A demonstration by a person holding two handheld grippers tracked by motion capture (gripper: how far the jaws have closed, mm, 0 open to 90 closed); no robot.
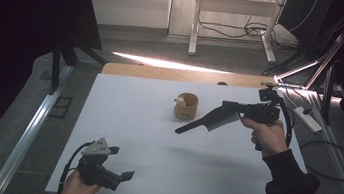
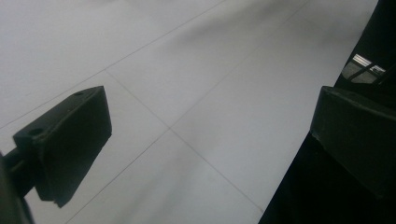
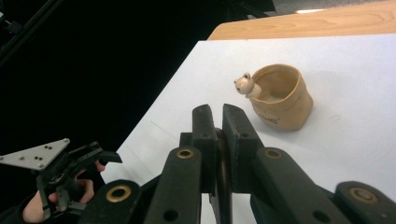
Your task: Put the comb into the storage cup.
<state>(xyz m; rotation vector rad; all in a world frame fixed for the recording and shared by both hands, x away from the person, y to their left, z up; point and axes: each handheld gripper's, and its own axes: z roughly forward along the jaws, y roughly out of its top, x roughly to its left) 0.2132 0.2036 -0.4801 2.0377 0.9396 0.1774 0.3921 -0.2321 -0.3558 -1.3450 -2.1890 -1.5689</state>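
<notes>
Left gripper [image 1: 121, 163]: low over the near left part of the table [image 1: 121, 120], held in a hand [image 1: 78, 189]; its 2 jaws stand wide apart with nothing between them, bare tabletop [image 2: 196, 93] under them.
Cup [image 1: 186, 106]: tan, upright on the far middle of the table, well apart from the left gripper; a small animal figure [image 3: 244, 84] perches on its rim; nothing can be seen inside it [image 3: 280, 95].
Comb [image 1: 209, 120]: black, lifted above the table just right of the cup, handle slanting down to the left, teeth downward.
Right gripper [image 1: 232, 106]: held in the person's right hand [image 1: 268, 135]; its 2 jaws are clenched on the comb's upper end, a thin dark edge [image 3: 221, 158] showing between the pads.
</notes>
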